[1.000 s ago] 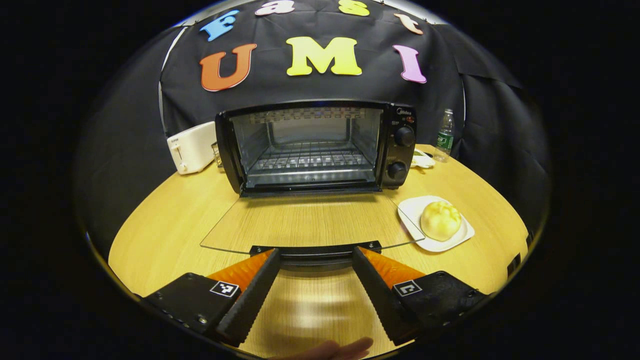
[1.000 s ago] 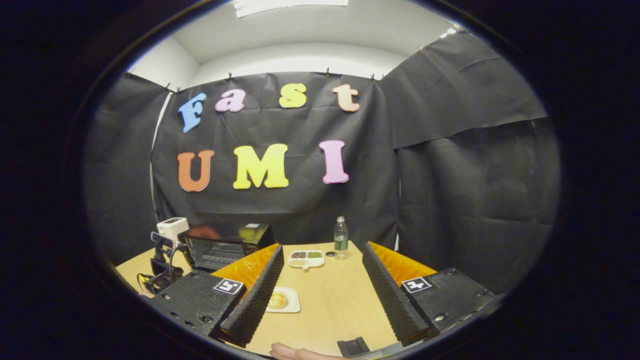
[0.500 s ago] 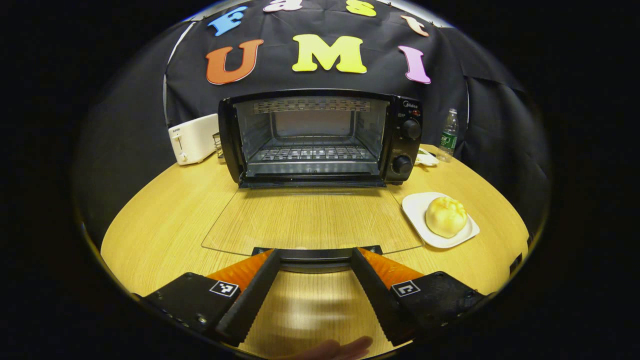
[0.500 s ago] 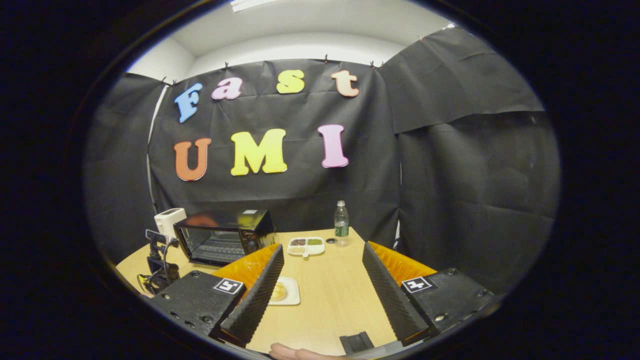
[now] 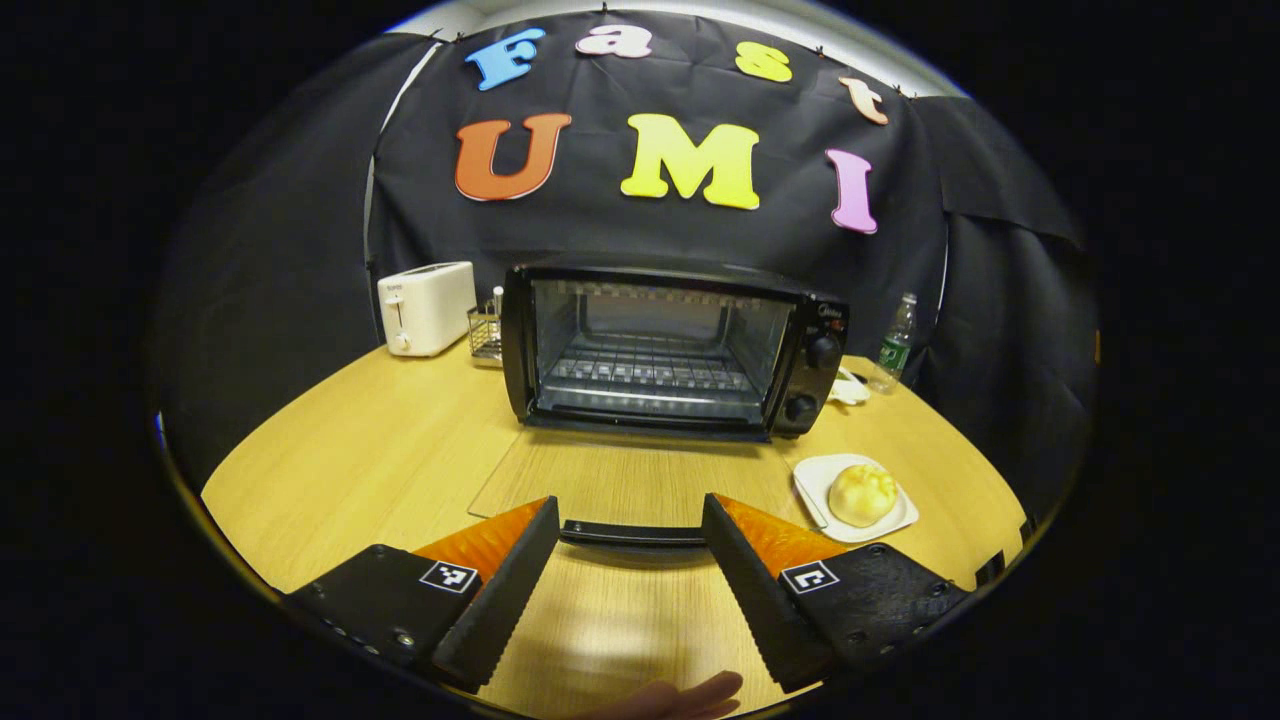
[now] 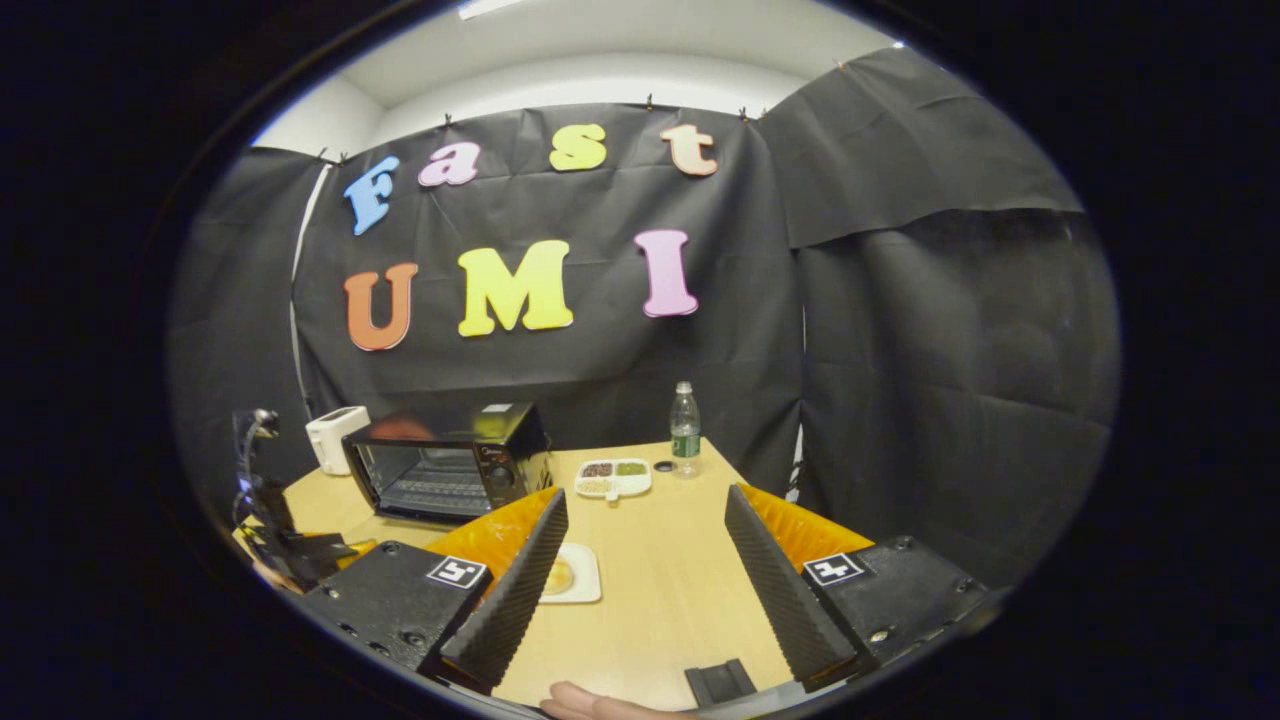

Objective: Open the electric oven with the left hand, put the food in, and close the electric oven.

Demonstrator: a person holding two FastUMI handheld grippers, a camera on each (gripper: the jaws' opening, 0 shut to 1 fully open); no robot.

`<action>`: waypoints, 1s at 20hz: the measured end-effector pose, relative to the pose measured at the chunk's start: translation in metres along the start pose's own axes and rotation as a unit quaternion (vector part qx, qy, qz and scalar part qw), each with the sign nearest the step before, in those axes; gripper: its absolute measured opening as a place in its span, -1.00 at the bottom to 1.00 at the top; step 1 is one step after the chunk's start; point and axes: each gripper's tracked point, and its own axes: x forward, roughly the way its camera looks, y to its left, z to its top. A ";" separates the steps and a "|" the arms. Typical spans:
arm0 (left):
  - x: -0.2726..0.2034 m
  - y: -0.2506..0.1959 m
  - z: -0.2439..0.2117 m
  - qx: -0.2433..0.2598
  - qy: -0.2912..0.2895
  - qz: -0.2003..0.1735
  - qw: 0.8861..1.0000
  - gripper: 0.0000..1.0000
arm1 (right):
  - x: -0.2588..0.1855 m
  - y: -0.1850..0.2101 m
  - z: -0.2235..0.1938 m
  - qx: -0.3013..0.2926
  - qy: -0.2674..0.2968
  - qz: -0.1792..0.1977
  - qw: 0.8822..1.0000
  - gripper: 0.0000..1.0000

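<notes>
Oven (image 5: 670, 350) door (image 5: 640, 480) lies flat; left tongs (image 5: 630, 560) spread just behind its handle (image 5: 632, 533).

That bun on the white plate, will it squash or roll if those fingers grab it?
The bun looks puffy and rounded, so probably soft, light, and dented by a hard squeeze. Its domed shape might roll if nudged, though it sits flat on its plate.

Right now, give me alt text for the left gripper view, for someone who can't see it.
A black electric oven sits on a wooden table with its glass door folded down flat. The open left claw is just short of the door handle. A bun on a white plate waits at right.
</notes>
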 end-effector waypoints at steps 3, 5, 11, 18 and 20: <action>-0.033 0.008 0.041 0.012 -0.049 0.000 0.999 0.89 | 0.008 0.003 -0.007 -0.003 0.009 -0.002 1.000 0.94; -0.056 0.012 0.068 0.015 -0.081 0.005 0.997 0.88 | 0.012 0.010 -0.009 -0.004 0.011 0.003 1.000 0.94; -0.129 0.022 0.144 0.043 -0.181 0.029 0.982 0.88 | 0.031 0.032 -0.024 -0.012 0.016 0.024 1.000 0.94; -0.197 0.004 0.178 0.053 -0.247 0.009 0.968 0.87 | 0.089 0.062 -0.081 -0.020 0.081 0.048 0.995 0.94; -0.211 0.003 0.175 0.052 -0.254 0.003 0.966 0.87 | 0.105 0.077 -0.099 -0.025 0.101 0.063 0.993 0.95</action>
